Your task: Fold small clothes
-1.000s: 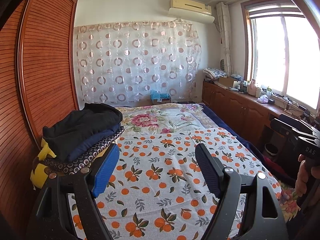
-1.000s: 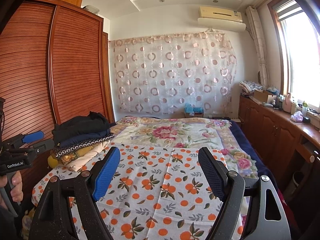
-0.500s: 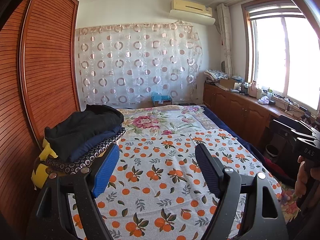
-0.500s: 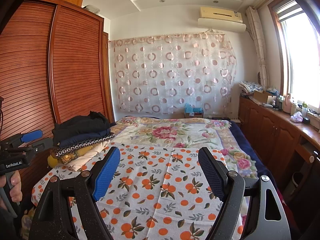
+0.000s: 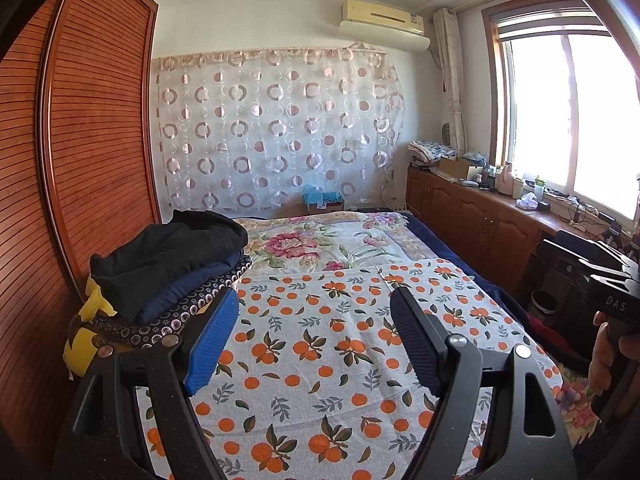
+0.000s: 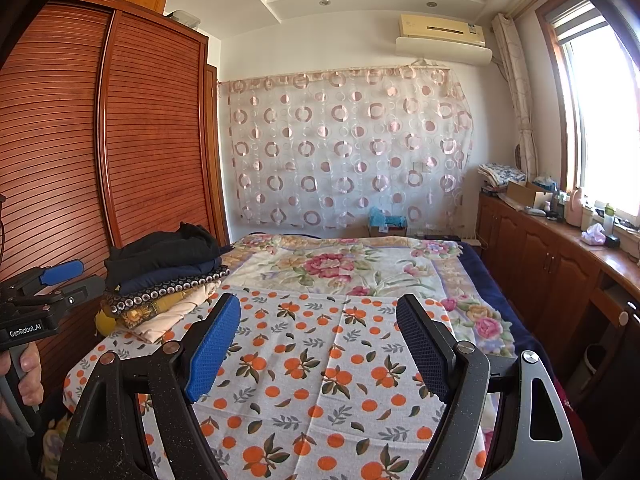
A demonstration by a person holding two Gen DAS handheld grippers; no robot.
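A white cloth with an orange-fruit print [image 5: 328, 340] [image 6: 320, 344] lies spread flat on the bed. A pile of folded clothes [image 5: 168, 264] [image 6: 164, 268], black on top, then navy, patterned and yellow pieces, sits at the bed's left edge. My left gripper [image 5: 316, 300] hovers over the printed cloth, open, with nothing between its fingers. My right gripper [image 6: 318, 304] hovers over the same cloth, open and empty too. Neither touches the fabric.
A floral bedspread [image 5: 320, 244] covers the far half of the bed. A louvred wooden wardrobe [image 5: 80, 160] stands close on the left. Low wooden cabinets [image 6: 560, 264] with clutter run under the window on the right. A hand [image 5: 604, 356] and another hand [image 6: 28, 376] grip the handles.
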